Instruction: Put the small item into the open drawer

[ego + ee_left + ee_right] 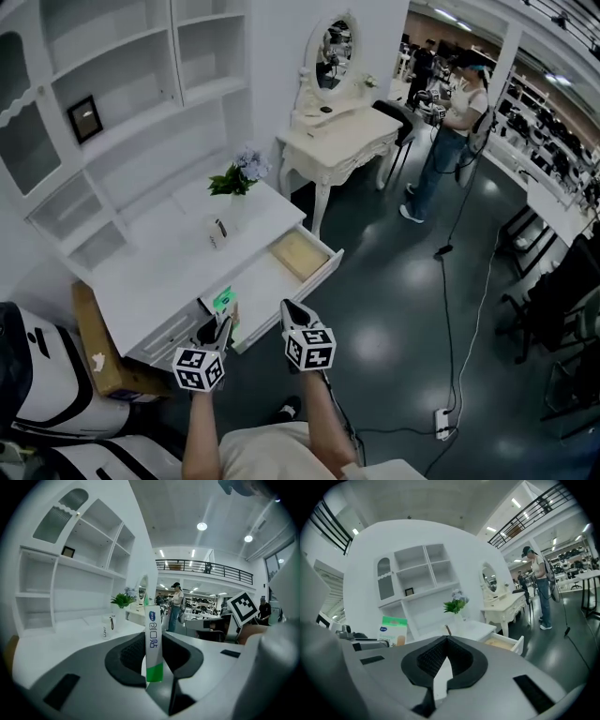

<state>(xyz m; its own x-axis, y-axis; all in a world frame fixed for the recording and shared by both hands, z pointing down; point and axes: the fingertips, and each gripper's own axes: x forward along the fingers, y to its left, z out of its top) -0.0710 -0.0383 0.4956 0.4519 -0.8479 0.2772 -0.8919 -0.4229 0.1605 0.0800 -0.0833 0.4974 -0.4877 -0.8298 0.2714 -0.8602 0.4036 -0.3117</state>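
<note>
L gripper [225, 324] clamps green/white packet [153, 641] upright btwn pads. R gripper [288, 310]: jaws together, empty. Desk drawer [300, 256] open.

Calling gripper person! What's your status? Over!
Left gripper shut on green-white packet. Right gripper shut, empty. Drawer open, packet not in yet. Nothing blocking it.

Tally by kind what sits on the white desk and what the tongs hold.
Flower vase: 1
Small white container: 1
Green-and-white packet, gripped in the left tongs: 1
Total: 3
</note>
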